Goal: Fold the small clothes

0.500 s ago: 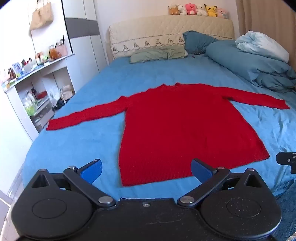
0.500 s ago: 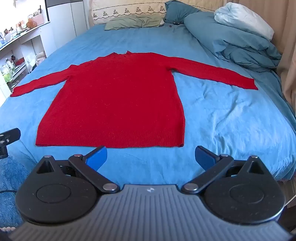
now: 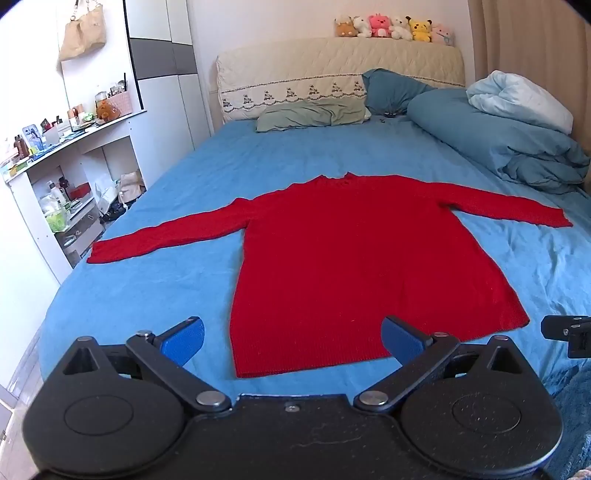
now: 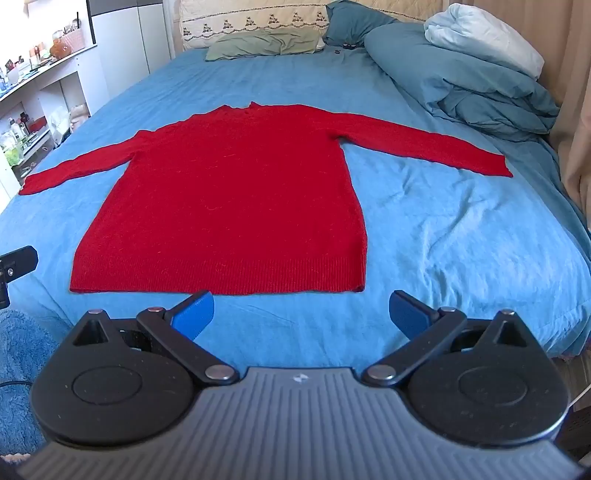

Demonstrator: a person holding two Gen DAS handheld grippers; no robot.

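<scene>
Sweater (image 3: 354, 258) flat on bed (image 3: 295, 147) — sleeves spread.

A long-sleeved red knitted sweater (image 4: 229, 206) lies flat, unfolded, sleeves spread wide, its ribbed hem just ahead of the right claw (image 4: 301, 314).

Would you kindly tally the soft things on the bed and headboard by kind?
Red sweater: 1
Pillows: 2
Bunched duvet: 1
Plush toys: 6
Total: 10
</scene>
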